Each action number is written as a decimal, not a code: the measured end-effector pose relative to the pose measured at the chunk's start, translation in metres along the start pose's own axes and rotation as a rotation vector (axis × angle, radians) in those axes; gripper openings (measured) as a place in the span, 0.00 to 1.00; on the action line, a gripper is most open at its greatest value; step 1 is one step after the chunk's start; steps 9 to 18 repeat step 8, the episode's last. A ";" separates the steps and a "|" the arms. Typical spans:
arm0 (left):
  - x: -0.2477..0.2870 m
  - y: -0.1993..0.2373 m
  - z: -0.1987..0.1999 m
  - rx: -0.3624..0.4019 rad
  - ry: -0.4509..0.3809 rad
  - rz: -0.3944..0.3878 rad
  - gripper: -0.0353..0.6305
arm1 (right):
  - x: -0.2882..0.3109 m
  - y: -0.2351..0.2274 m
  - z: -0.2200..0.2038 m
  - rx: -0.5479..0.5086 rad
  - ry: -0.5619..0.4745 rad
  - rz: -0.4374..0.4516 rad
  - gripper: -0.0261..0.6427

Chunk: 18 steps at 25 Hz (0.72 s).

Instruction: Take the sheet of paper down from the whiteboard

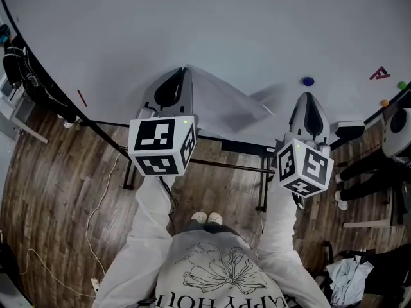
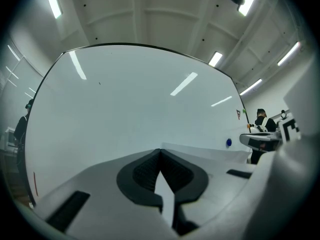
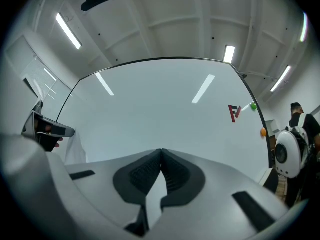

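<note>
Left tongs closed on paper sheet, right tongs closed, empty

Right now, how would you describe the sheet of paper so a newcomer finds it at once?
Start at the whiteboard filling the top of the head view. Near its lower edge, a white sheet of paper bulges off the board, one corner pinched in the shut left gripper. Unlike the small blue magnet and red letter to its right, it is large, white and creased.
</note>
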<state>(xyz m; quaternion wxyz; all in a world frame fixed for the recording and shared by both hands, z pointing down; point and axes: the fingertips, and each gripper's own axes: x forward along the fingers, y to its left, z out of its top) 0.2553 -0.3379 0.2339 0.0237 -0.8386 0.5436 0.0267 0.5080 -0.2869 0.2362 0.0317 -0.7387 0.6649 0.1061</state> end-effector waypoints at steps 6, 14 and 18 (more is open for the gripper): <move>0.001 0.000 -0.001 -0.008 0.000 0.005 0.06 | 0.000 -0.003 0.000 -0.007 0.004 -0.007 0.04; 0.001 0.000 -0.001 -0.011 0.000 0.007 0.06 | 0.000 -0.004 0.000 -0.010 0.005 -0.011 0.04; 0.001 0.000 -0.001 -0.011 0.000 0.007 0.06 | 0.000 -0.004 0.000 -0.010 0.005 -0.011 0.04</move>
